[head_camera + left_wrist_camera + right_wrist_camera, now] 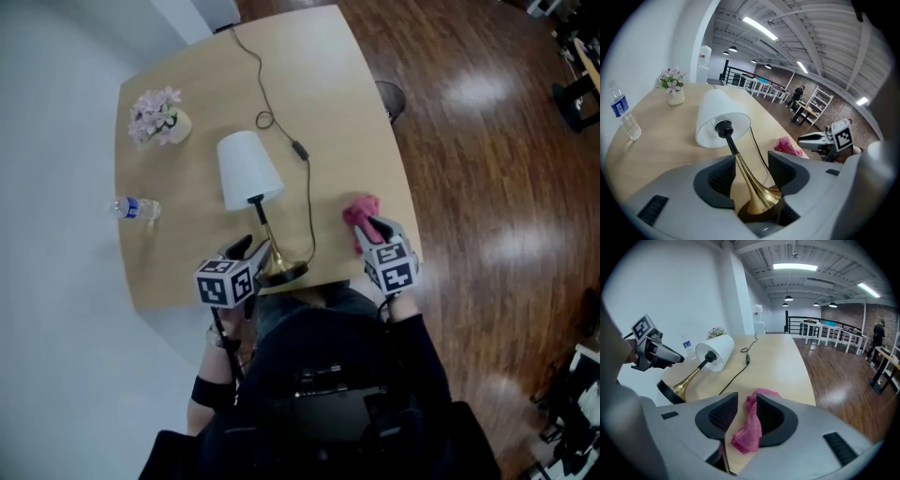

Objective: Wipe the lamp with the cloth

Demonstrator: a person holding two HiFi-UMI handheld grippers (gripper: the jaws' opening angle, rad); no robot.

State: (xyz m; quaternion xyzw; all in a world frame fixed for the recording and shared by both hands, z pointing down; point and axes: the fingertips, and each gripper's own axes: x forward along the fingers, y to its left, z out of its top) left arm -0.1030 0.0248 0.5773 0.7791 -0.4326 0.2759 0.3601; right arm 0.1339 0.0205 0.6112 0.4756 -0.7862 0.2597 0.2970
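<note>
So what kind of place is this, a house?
Probably not: it looks like a big open office or workshop loft, with strip lights on bare ceiling beams, a railing and a brick wall.

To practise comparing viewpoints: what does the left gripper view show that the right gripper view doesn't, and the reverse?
Left gripper view only: the lamp's brass stem between the left gripper's fingers; the right gripper from outside. Right gripper view only: pink cloth between its own fingers; the left gripper from outside. Both: white shade, black cable, table.
</note>
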